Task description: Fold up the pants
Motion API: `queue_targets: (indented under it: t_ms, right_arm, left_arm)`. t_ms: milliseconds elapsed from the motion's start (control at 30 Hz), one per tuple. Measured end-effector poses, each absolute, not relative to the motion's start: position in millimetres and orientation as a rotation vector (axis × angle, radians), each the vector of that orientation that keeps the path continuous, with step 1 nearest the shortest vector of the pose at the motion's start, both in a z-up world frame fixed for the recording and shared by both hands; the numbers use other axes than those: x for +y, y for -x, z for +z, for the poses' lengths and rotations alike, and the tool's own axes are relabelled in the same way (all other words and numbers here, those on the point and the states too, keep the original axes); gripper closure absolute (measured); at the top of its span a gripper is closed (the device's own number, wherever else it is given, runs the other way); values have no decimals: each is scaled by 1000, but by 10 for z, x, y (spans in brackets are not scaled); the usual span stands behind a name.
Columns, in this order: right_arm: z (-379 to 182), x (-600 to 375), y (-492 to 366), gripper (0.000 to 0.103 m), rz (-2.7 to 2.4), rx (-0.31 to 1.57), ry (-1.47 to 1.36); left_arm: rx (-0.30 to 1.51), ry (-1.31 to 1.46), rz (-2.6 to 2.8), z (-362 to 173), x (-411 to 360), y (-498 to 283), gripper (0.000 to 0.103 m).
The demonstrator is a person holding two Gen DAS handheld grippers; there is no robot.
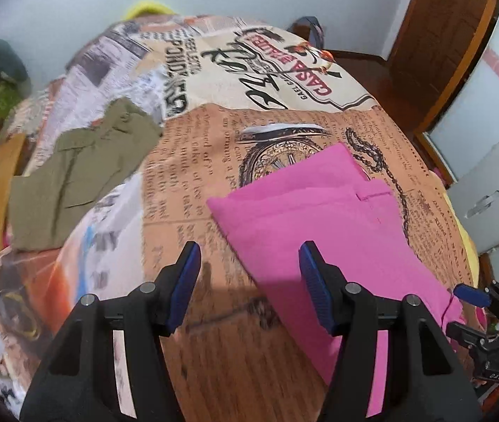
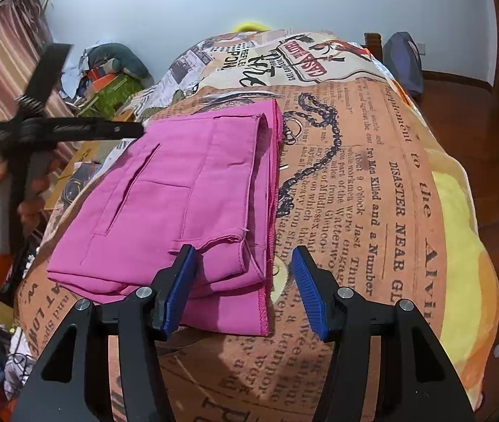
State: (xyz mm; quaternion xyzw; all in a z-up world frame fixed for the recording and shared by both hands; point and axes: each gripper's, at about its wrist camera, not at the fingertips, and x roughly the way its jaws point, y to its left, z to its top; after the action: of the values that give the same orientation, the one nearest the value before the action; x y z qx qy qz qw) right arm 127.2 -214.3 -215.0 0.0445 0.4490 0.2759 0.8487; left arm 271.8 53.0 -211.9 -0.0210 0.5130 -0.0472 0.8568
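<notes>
**Operator:** While both grippers hover above it, what is the largest item visible?

**Technician:** That is the bed cover printed with vintage newspaper text and a pocket-watch drawing (image 2: 372,183). It fills the centre of both views, from the lower edge up to the pale wall.

**Operator:** Where is the task item?

**Technician:** Locate the folded bright pink fabric pants (image 2: 179,193) left of centre in the right wrist view, lying flat on the cover in stacked layers, with pocket seams facing up and a stitched hem edge along the right side. In the left wrist view the same pants (image 1: 319,211) run from the centre toward the lower right.

**Operator:** Any other garment?

**Technician:** One olive green garment (image 1: 80,172) lies crumpled on the cover at the left of the left wrist view, well apart from the pink pants.

**Operator:** Report the left gripper.

**Technician:** The left gripper (image 1: 249,263), black with blue pads, sits at the bottom of its own view with jaws spread wide and nothing between them. Its right pad is over the pink fabric; contact cannot be confirmed. The view is slightly blurred.

**Operator:** And the right gripper?

**Technician:** The right gripper (image 2: 244,267) is likewise spread and empty at the bottom of its view, straddling the near right hem edge of the pants.
</notes>
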Motion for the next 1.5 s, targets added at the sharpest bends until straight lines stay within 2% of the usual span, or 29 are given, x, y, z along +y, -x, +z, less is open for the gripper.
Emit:
queue_targets:
  t_ms: [300, 400, 500, 533, 833, 1067, 1500]
  right_arm:
    - [-2199, -2198, -1406, 51, 573, 964, -82]
    - [-2226, -2211, -1483, 51, 560, 970, -74]
    - [-2244, -2223, -1570, 51, 538, 975, -70]
    - [-2242, -2229, -1608, 51, 523, 977, -70]
    - [-2043, -2216, -1589, 51, 489, 929, -77]
    - [-1898, -2118, -1490, 51, 500, 899, -63]
    - [-1764, -1909, -1339, 51, 520, 875, -7]
  left_arm:
    - [1141, 82, -146, -2525, 679, -3106, 47]
    - [1119, 89, -161, -2520, 700, -3086, 64]
    - [1106, 87, -146, -2507, 729, -3055, 90]
    - [1103, 89, -145, -2504, 739, -3037, 92]
    - [1045, 85, -106, -2297, 853, -2692, 98]
    - [992, 61, -13, -2102, 853, -2129, 98]
    - [988, 172, 51, -2158, 1036, -1473, 99]
